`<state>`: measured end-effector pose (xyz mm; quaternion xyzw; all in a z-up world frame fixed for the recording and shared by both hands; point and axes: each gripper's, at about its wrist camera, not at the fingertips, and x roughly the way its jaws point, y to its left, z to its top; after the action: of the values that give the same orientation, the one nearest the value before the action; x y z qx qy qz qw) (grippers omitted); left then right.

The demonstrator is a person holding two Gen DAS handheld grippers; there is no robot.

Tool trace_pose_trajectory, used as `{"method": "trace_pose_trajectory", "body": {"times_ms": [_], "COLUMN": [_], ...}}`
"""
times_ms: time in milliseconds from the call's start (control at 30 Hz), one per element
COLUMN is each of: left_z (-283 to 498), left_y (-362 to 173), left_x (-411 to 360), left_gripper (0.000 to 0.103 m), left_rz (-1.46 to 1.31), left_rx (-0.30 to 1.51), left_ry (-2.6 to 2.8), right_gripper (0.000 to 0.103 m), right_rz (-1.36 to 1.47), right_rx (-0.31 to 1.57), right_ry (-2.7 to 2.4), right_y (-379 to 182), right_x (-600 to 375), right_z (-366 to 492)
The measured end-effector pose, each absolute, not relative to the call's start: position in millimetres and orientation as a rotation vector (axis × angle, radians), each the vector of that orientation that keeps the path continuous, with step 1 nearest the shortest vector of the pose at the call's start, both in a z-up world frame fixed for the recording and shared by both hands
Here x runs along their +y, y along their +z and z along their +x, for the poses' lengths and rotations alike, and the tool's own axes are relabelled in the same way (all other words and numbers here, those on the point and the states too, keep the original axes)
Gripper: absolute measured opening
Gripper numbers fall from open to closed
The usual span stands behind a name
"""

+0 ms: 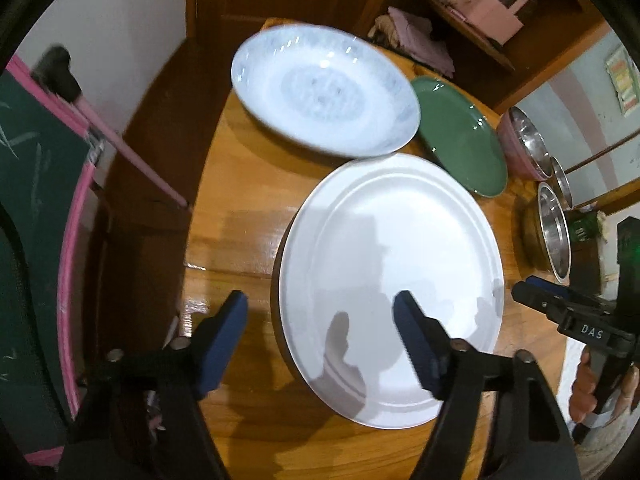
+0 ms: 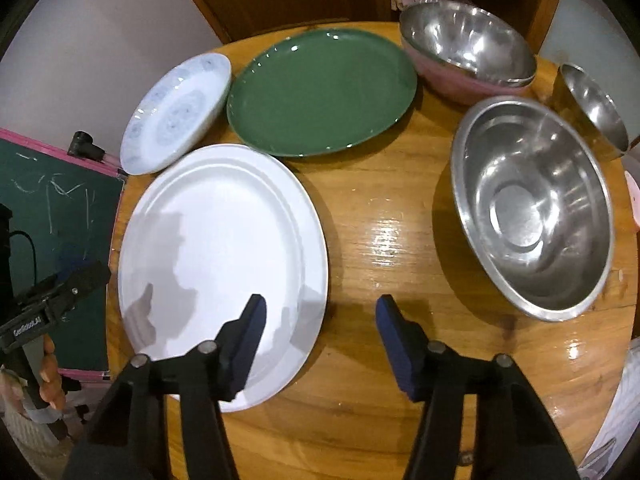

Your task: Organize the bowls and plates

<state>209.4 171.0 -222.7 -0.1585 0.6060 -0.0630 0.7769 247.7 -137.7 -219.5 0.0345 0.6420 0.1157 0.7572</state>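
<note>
A round wooden table (image 2: 380,232) carries everything. The white plate (image 2: 220,264) lies at its left edge; beyond it sit the green plate (image 2: 320,88) and the patterned blue-white dish (image 2: 176,116). To the white plate's right stands a large steel bowl (image 2: 532,208). Left gripper (image 1: 320,316) and right gripper (image 2: 320,320) hover released, empty, over the white plate's near rim.

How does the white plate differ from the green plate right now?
The white plate is plain white with a stepped rim; the green plate is glossy green and smooth. The white plate looks larger and lies nearest both grippers; the green plate sits farther back, beside the pink bowl. Both lie flat, empty, on the wooden table.
</note>
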Motion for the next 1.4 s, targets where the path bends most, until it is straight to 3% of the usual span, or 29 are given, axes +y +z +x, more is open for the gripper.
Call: {"method": "trace_pose_trajectory", "body": {"times_ms": [333, 533, 600, 700, 1000, 1400], "left_z": [216.9, 219.0, 220.0, 220.6, 212.9, 162.0], "left_y": [-248.8, -253.5, -255.3, -258.6, -240.9, -170.1], "left_x": [180.9, 181.8, 180.5, 182.5, 173.5, 149.5], "left_gripper": [0.041, 0.038, 0.029, 0.019, 0.018, 0.018], "left_rz": [-0.385, -0.379, -0.371, -0.354, -0.324, -0.294], "left_rx": [1.391, 1.420, 1.428, 1.440, 1.429, 1.352], "left_ry": [-0.167, -0.187, -0.192, -0.177, -0.156, -0.194], "right_gripper": [0.038, 0.027, 0.021, 0.020, 0.020, 0.020], "right_rz": [0.130, 0.148, 0.150, 0.157, 0.165, 0.152], "right_rx": [1.471, 1.511, 1.514, 1.515, 1.525, 1.452], "right_ry": [0.262, 0.271, 0.267, 0.263, 0.249, 0.261], "right_y": [-239.9, -250.2, -252.5, -252.4, -248.2, -186.7], "right_x": [-136.1, -130.6, -128.4, -128.1, -129.0, -137.4], "right_z": [255.8, 258.5, 259.7, 261.4, 255.9, 212.3]}}
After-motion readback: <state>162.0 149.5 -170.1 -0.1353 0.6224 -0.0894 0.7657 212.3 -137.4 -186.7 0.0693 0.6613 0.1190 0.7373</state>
